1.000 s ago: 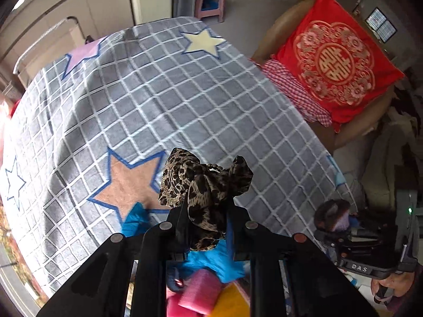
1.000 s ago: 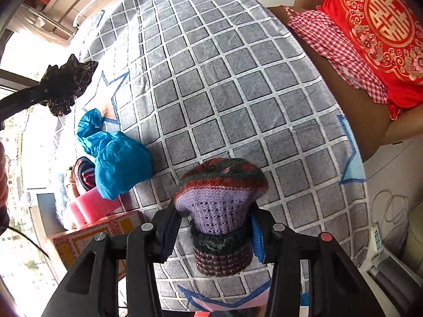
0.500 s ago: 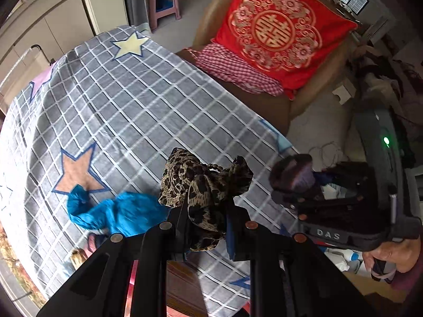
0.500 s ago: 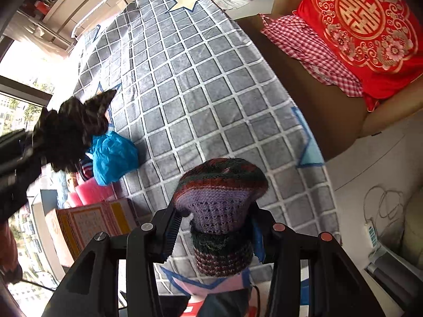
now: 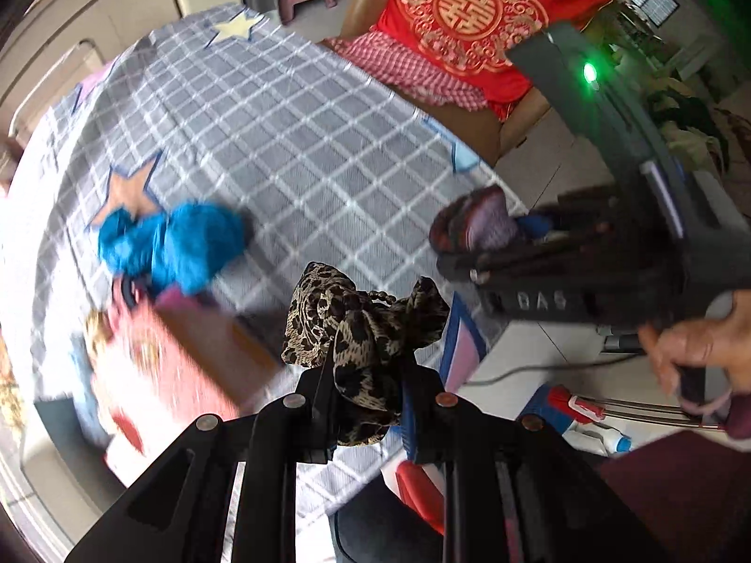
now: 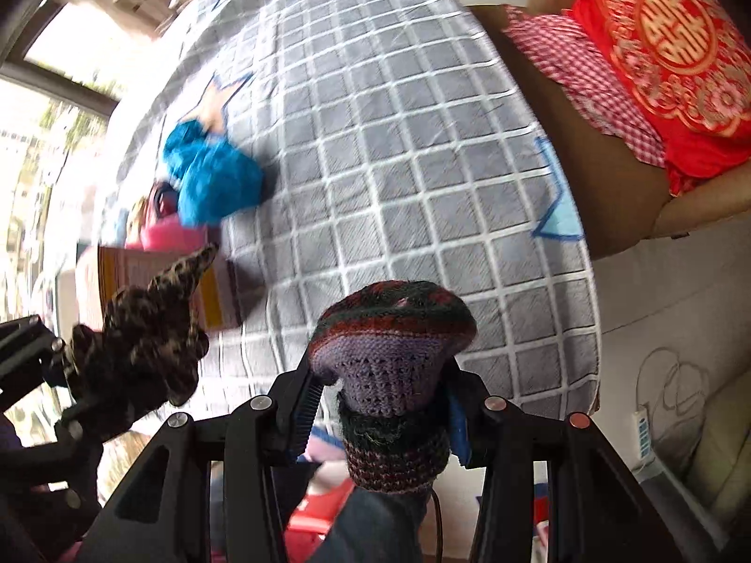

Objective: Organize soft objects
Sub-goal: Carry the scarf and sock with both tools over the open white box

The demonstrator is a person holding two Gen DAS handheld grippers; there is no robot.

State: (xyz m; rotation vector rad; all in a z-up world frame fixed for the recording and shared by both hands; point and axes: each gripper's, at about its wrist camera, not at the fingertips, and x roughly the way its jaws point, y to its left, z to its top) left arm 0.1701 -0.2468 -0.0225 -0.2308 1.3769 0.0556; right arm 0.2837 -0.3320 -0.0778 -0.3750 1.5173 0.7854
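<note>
Leopard-print fabric, bunched into a soft bow-like bundle (image 5: 361, 328), sits pinched between the fingers of the left claw (image 5: 364, 399), which is clamped narrowly on it above the near edge of the desk. The desk wears a grey checked cloth with coloured stars (image 5: 300, 140). The right claw (image 6: 382, 403) grips a knitted woollen hat in purple, dark green and maroon bands (image 6: 392, 361), its jaws closed on the hat's lower part; in the left wrist view a hand (image 5: 699, 342) holds this claw's black handle. A crumpled bright blue cloth (image 6: 211, 176) lies on the checked cloth beside an orange star, touching a pink item next to an open cardboard box (image 5: 187, 356). Beyond the desk, a red cushion with gold ornament (image 5: 474, 14) rests on a brown chair, over a red-and-white gingham cloth (image 6: 582, 79).
</note>
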